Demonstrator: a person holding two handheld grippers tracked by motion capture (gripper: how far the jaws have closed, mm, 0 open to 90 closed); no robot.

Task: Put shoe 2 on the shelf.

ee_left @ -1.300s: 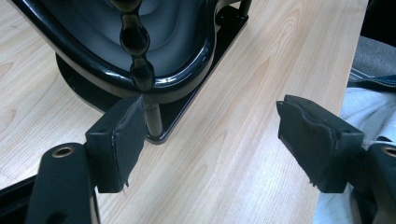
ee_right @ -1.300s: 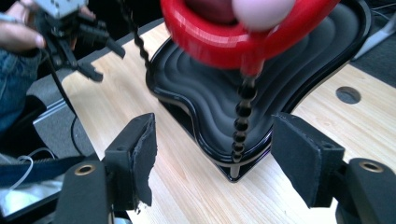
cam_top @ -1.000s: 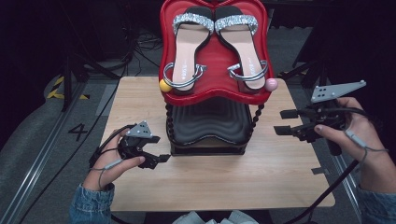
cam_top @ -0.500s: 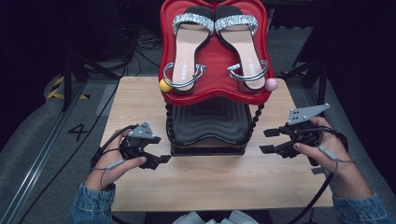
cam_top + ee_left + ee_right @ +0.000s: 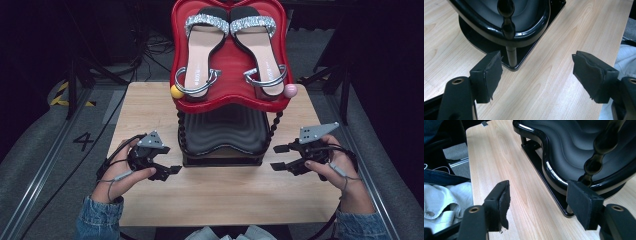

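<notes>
A two-tier rack stands at the middle of the wooden table. Its red top tray carries a pair of glittery-strapped sandals. Below is a black wavy tray between beaded black posts. My left gripper rests left of the rack's base, open, with bare table between its jaws and a post just ahead. My right gripper hovers low at the rack's right, pointing at it. Its jaws have just been closing but stand open with nothing between them, the black tray ahead.
A yellow ball and a pink ball sit at the red tray's front corners. The rack's black base plate lies flat on the table. Bare wood stretches in front of the rack. Cables and a floor mark "4" lie left.
The right gripper has come down from beside the red tray to just above the table by the rack's base, and its jaws have narrowed. The left gripper has stayed put.
</notes>
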